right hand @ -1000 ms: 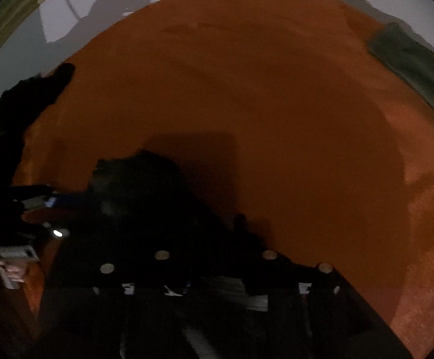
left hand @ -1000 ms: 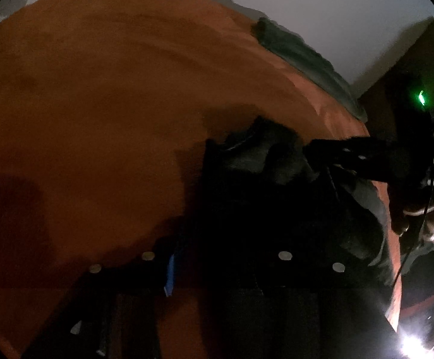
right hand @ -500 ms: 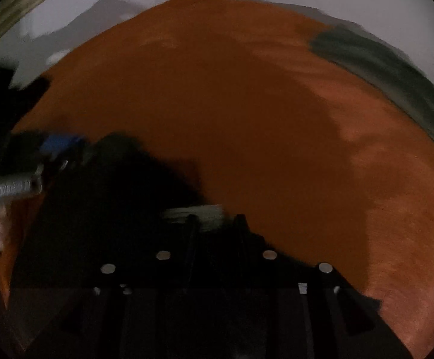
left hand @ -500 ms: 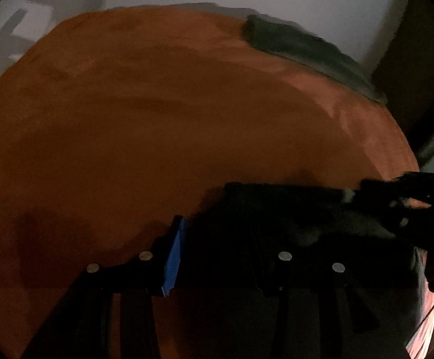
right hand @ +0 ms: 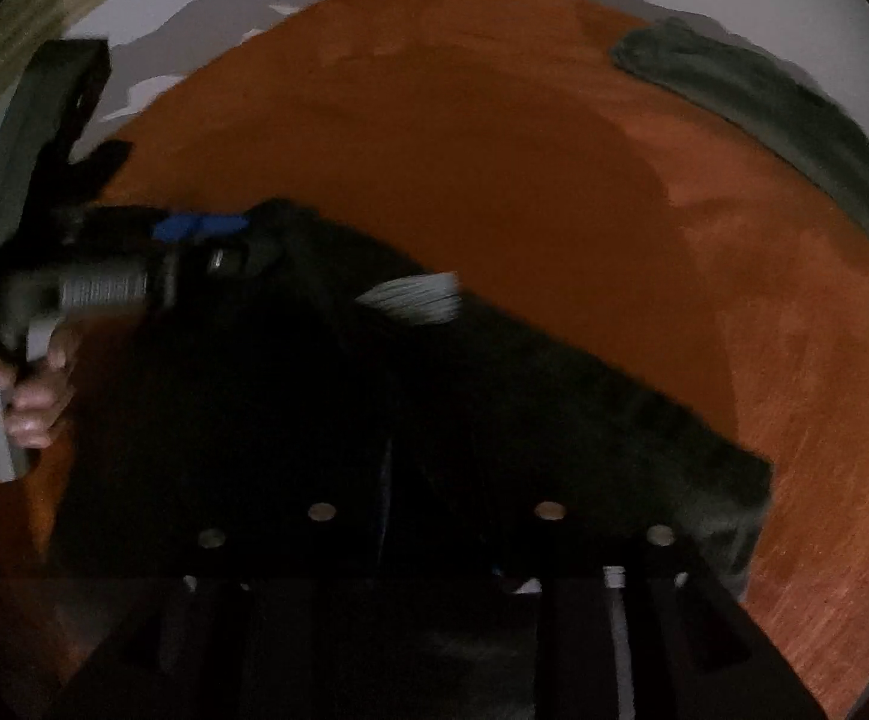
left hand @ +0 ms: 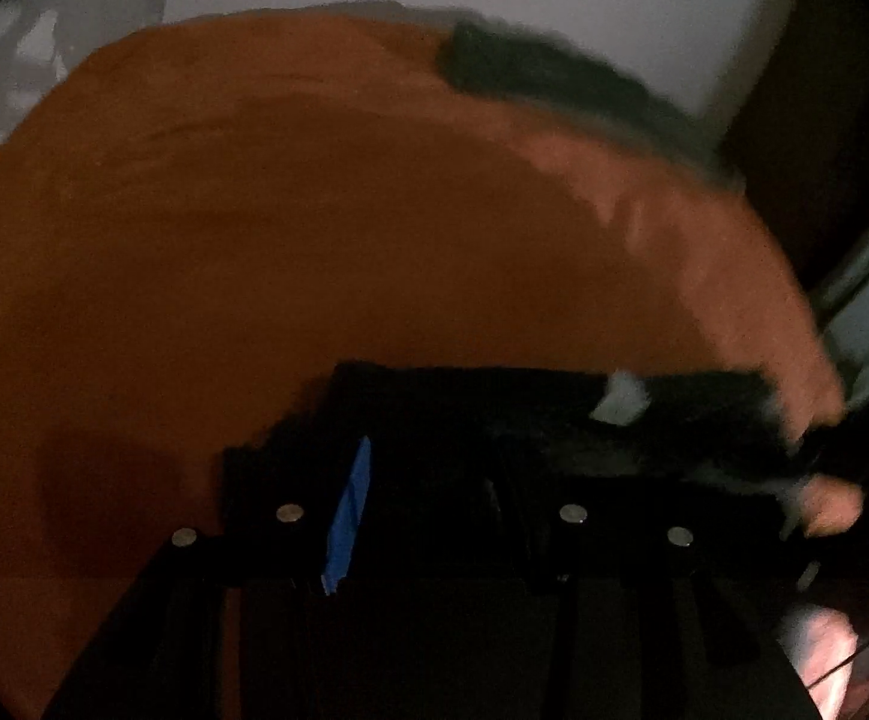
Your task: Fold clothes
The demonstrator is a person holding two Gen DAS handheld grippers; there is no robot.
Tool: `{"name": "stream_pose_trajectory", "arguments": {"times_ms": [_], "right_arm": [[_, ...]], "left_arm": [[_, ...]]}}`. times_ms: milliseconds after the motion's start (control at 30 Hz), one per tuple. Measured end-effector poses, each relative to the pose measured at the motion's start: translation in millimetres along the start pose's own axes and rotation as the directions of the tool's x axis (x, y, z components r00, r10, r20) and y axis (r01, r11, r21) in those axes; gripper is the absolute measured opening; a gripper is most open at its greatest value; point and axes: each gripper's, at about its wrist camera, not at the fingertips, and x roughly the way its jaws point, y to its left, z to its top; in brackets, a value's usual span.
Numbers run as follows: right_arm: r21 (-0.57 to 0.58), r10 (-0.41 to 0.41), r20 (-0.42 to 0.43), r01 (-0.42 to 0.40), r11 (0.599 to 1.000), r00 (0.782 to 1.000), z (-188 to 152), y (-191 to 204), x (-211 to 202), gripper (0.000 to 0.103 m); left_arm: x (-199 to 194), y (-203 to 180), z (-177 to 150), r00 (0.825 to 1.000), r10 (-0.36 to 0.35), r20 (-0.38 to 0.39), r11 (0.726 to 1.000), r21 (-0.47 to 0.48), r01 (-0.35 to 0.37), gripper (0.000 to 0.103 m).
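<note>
A black garment [right hand: 494,420] with a grey label [right hand: 416,298] lies on a rust-orange cover [right hand: 494,150]; a dark green cloth [right hand: 782,114] sits beyond.

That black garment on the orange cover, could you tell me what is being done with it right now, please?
A person is folding it with two handheld grippers. The black garment lies on the orange bed cover, and the left gripper, held in the person's hand, meets its far corner. The right gripper sits low over the near edge; both grips are too dark to confirm. A grey-green cloth lies at the far edge.
</note>
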Motion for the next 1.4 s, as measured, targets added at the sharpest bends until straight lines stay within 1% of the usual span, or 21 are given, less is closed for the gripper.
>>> {"name": "stream_pose_trajectory", "arguments": {"times_ms": [33,67,133,200,300,400,500,567,600,667,733,767,867,967,1100,1167,1200,1233,1300,1367,1400], "right_arm": [[-0.005,0.009,0.011,-0.009,1.000,1.000,-3,3,-4,0.048],[-0.011,0.019,0.021,-0.018,1.000,1.000,-6,6,-7,0.053],[-0.022,0.037,0.043,-0.036,0.999,0.998,-12,12,-14,0.053],[-0.033,0.056,0.064,-0.054,0.998,0.996,-18,18,-21,0.053],[-0.051,0.085,0.095,-0.081,0.995,0.992,-27,28,-32,0.050],[0.044,0.018,0.123,-0.023,0.999,0.992,-8,-5,-34,0.050],[-0.029,-0.058,0.071,0.060,0.998,0.996,20,-27,-11,0.050],[-0.106,-0.042,0.035,0.045,0.993,0.999,19,-23,1,0.049],[-0.153,-0.017,0.004,0.018,0.988,1.000,19,-21,11,0.046],[-0.217,-0.026,-0.019,0.021,0.976,0.999,20,-13,23,0.043],[-0.274,-0.049,-0.031,0.039,0.961,0.998,20,-3,33,0.012],[-0.273,-0.054,-0.027,0.044,0.961,0.998,21,-2,35,0.005],[-0.221,-0.077,0.049,0.086,0.971,0.996,20,-2,25,0.002],[-0.182,-0.138,0.162,0.167,0.969,0.977,23,1,4,0.001],[-0.172,-0.194,0.184,0.226,0.959,0.964,27,1,6,0.001],[-0.176,-0.242,0.191,0.276,0.945,0.951,26,3,9,0.000],[-0.166,-0.269,0.201,0.304,0.938,0.942,27,0,12,0.000],[-0.135,-0.280,0.200,0.309,0.941,0.939,30,-9,14,0.000],[-0.053,-0.264,0.184,0.278,0.959,0.947,37,-31,15,0.000],[-0.006,-0.145,0.155,0.148,0.989,0.977,38,-44,14,0.000],[-0.013,-0.111,0.154,0.114,0.993,0.982,38,-43,13,0.000]], "left_arm": [[-10,-4,2,0.999,-0.051,0.016,0.999,0.011,0.051,0.048],[-16,-12,5,0.995,-0.092,0.024,0.995,0.039,0.091,0.055],[-18,-28,9,0.993,-0.113,0.024,0.988,0.106,0.110,0.064],[-5,-46,8,0.997,-0.072,0.007,0.979,0.191,0.070,0.065],[21,-41,-7,1.000,0.015,-0.024,0.976,0.218,-0.009,0.064],[43,-32,-25,0.996,0.077,-0.046,0.971,0.231,-0.065,0.064],[39,-33,-31,0.998,0.066,-0.024,0.970,0.235,-0.059,0.064],[41,-28,-35,0.999,0.045,-0.004,0.973,0.226,-0.043,0.064],[41,-30,-39,0.999,0.039,0.008,0.973,0.227,-0.040,0.065],[40,-27,-44,0.999,0.033,0.031,0.973,0.229,-0.039,0.065],[37,-24,-49,0.998,0.029,0.048,0.972,0.234,-0.039,0.065],[34,-23,-51,0.998,0.026,0.057,0.971,0.236,-0.039,0.065],[28,-20,-59,0.996,0.019,0.084,0.969,0.243,-0.039,0.065],[11,-16,-58,0.994,-0.025,0.103,0.975,0.222,0.002,0.065],[-17,-4,-32,0.976,-0.147,0.158,0.987,0.096,0.133,0.065],[-18,-1,-12,0.971,-0.177,0.163,0.984,0.042,0.172,0.067],[-12,-2,-3,0.975,-0.161,0.155,0.987,0.035,0.158,0.069],[0,-6,4,0.985,-0.102,0.142,0.994,0.058,0.095,0.069],[24,-12,4,0.996,-0.003,0.093,0.994,0.113,-0.007,0.068],[44,-15,-4,0.997,0.070,0.043,0.983,0.168,-0.076,0.060],[45,-13,-12,0.997,0.062,0.037,0.982,0.175,-0.068,0.058]]}}
